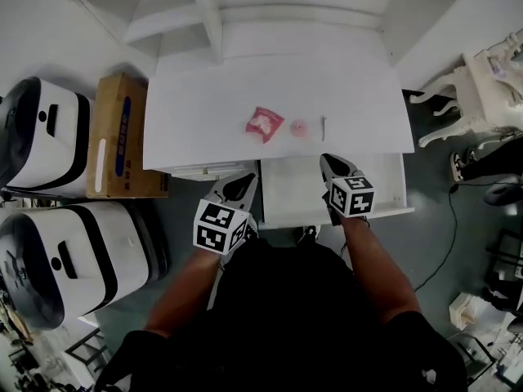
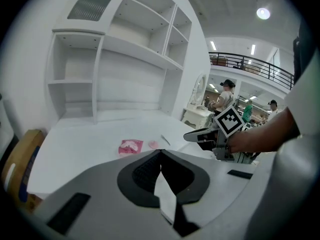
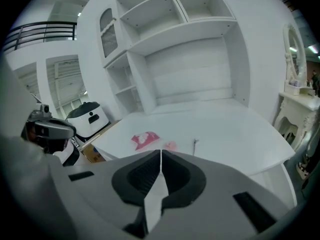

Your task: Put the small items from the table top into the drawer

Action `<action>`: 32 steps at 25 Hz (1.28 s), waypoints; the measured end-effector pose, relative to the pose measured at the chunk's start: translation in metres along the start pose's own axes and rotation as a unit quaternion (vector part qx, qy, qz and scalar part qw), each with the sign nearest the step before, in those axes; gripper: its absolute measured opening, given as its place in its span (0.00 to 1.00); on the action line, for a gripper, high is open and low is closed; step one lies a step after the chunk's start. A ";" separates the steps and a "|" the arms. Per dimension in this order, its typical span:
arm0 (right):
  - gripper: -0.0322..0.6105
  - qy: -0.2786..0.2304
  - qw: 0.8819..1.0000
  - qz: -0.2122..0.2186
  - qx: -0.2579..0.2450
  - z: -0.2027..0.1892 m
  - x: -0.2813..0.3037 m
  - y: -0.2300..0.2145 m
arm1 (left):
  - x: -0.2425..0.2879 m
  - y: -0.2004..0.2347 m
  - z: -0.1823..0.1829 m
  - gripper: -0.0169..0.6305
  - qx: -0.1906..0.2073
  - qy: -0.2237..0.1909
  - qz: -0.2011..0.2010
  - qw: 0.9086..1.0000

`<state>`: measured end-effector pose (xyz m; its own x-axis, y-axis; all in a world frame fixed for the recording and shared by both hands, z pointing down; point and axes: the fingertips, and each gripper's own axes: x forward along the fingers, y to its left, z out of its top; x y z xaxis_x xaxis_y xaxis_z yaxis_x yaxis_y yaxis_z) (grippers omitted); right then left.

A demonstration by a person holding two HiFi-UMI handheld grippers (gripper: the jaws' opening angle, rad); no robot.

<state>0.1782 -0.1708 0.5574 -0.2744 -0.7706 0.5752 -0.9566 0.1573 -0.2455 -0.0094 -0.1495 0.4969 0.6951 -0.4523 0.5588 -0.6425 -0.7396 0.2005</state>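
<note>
Three small items lie near the front of the white table top [image 1: 204, 113]: a red-and-white packet [image 1: 264, 124] [image 2: 131, 146] [image 3: 145, 138], a small pink round piece [image 1: 299, 127] [image 2: 152, 144] [image 3: 171, 145] and a thin metal pin [image 1: 324, 126] [image 2: 165, 140] [image 3: 196, 144]. Below the table's front edge the white drawer [image 1: 286, 194] is pulled out. My left gripper [image 1: 239, 188] [image 2: 160, 152] is shut and empty, at the drawer's left. My right gripper [image 1: 334, 167] [image 3: 160, 153] is shut and empty, over the drawer's right part.
White shelving [image 1: 204, 15] rises behind the table. A cardboard box [image 1: 122, 133] and two white appliances [image 1: 41, 133] [image 1: 73, 256] stand on the floor at the left. A white ornate stand [image 1: 490, 80] is at the right.
</note>
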 end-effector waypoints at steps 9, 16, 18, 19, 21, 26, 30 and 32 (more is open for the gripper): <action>0.10 0.034 0.999 -0.030 -0.030 -0.006 0.049 -0.060 | 0.016 -0.009 0.002 0.04 -0.004 0.017 0.028 0.999; 0.10 0.082 0.995 -0.033 -0.052 -0.015 0.093 -0.078 | 0.007 -0.002 -0.003 0.04 -0.008 0.033 0.046 0.998; 0.11 0.092 0.994 -0.036 -0.053 -0.015 0.102 -0.083 | 0.005 -0.001 -0.005 0.04 -0.007 0.038 0.048 0.998; 0.11 0.096 0.993 -0.037 -0.051 -0.014 0.105 -0.086 | 0.004 0.000 -0.006 0.04 -0.008 0.038 0.049 0.998; 0.15 0.105 0.992 -0.041 -0.048 -0.015 0.111 -0.088 | 0.001 0.002 -0.007 0.04 -0.011 0.038 0.053 0.998; 0.16 0.128 0.989 -0.059 -0.045 -0.020 0.119 -0.097 | -0.004 0.010 -0.005 0.04 -0.021 0.032 0.063 0.997; 0.15 0.136 0.988 -0.061 -0.041 -0.023 0.119 -0.100 | -0.008 0.017 -0.007 0.04 -0.031 0.028 0.069 0.997; 0.14 0.139 0.988 -0.061 -0.039 -0.023 0.120 -0.100 | -0.009 0.020 -0.009 0.04 -0.033 0.028 0.070 0.997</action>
<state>0.2382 -0.2650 0.6689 -0.1628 -0.5885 0.7919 -0.9859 0.1285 -0.1071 -0.0312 -0.1553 0.5035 0.5796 -0.5188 0.6284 -0.7526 -0.6364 0.1689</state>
